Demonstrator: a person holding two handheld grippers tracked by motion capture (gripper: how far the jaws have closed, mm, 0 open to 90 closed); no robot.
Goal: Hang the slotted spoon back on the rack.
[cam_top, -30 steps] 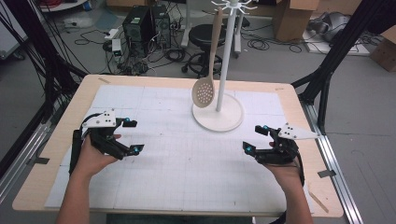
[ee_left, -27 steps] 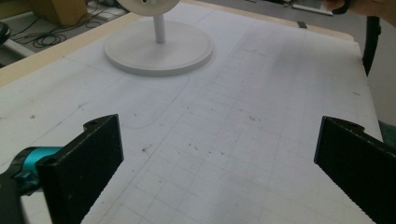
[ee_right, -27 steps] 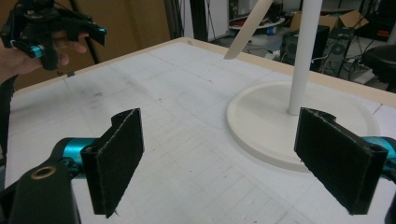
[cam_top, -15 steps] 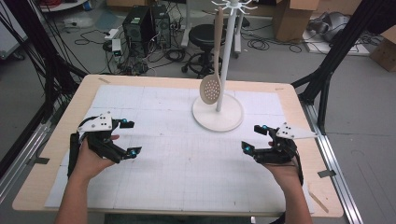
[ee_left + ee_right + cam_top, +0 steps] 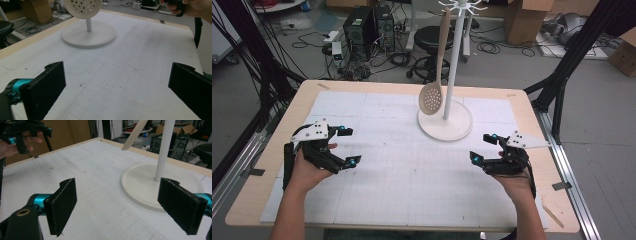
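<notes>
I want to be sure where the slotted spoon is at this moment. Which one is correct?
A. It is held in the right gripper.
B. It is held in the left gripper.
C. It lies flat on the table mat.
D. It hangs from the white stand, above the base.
D: the slotted spoon hangs by its handle from the top of the white stand, its perforated bowl above the round base and off the table.

- No writing, label, brand, number or sign reads anywhere here.
- The white mat (image 5: 412, 190) on the surface carries just a faint ruled grid and a few curved outlines, no characters.
- The cardboard boxes (image 5: 524, 17) on the floor behind are too blurred to tell any print.
- The computer tower (image 5: 362, 25) back there shows no legible badge.
</notes>
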